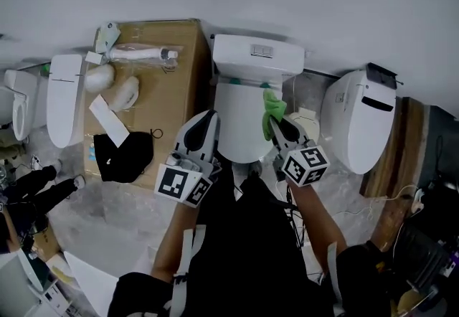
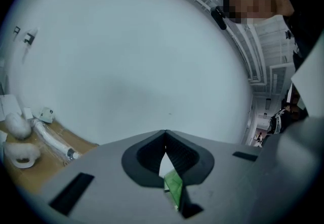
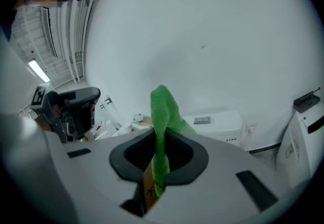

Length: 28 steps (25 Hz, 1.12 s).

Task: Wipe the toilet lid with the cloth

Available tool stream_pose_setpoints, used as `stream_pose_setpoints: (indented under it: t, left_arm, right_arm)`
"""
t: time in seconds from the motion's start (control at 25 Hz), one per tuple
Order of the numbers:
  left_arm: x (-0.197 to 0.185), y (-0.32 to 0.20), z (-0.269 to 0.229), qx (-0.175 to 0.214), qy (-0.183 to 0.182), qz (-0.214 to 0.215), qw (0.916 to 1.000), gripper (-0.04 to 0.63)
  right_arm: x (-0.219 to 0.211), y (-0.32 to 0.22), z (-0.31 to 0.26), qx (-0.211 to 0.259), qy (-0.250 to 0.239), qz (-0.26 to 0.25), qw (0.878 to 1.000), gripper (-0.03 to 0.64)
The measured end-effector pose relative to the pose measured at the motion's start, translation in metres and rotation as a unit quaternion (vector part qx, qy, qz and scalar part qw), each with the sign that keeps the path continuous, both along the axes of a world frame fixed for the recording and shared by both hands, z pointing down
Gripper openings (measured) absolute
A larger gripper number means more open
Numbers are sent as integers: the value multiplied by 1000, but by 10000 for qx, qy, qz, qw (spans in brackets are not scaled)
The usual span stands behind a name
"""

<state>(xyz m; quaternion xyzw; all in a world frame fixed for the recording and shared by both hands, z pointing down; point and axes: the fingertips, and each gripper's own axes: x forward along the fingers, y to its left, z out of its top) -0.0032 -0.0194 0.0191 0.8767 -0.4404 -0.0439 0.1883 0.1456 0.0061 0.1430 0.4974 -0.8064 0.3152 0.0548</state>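
cloth [image 1: 272,111]: green, bunched into a narrow strip, over the right edge of the toilet lid [image 1: 240,122] near the hinge end; whether it touches the lid I cannot tell
cloth axis: its long axis runs from the jaws toward the cistern [image 1: 258,57]; in the right gripper view the cloth [image 3: 162,116] stands up out of the jaws, free end topmost and drooping a little to the right
right gripper [image 1: 276,125]: jaws clamped on the cloth's lower end, so most of the strip hangs free beyond the tips, probably to leave loose fabric for wiping
right gripper aim [image 3: 161,139]: points at the wall above the cistern, not down at the lid, so I judge the wipe not yet under way
toilet lid: closed, white, its long axis running from cistern to the person
left gripper [image 1: 208,118]: beside the lid's left front edge, apart from the cloth
left jaws [image 2: 165,134]: closed tip to tip with nothing gripped, likely just kept out of the way
cardboard box [image 1: 172,93]: left of the toilet, loaded with white parts, not involved
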Motion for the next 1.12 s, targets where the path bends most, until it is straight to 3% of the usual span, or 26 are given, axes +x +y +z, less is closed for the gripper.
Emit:
stream_pose_setpoints:
  t: [0.4,0.64,1.12]
  left_arm:
    - [4,3,-45,208,14,102,9997,8]
    - [7,8,-58,355,-51,185,9992,8]
    - [3,19,-66,474,-125,214,9986,8]
  right_arm:
    - [-4,20,-108,844,1,182,9963,51]
    - [1,26,-144,1262,202,196,9916,51]
    - [1,28,-151,1227,-7,261,9921,51]
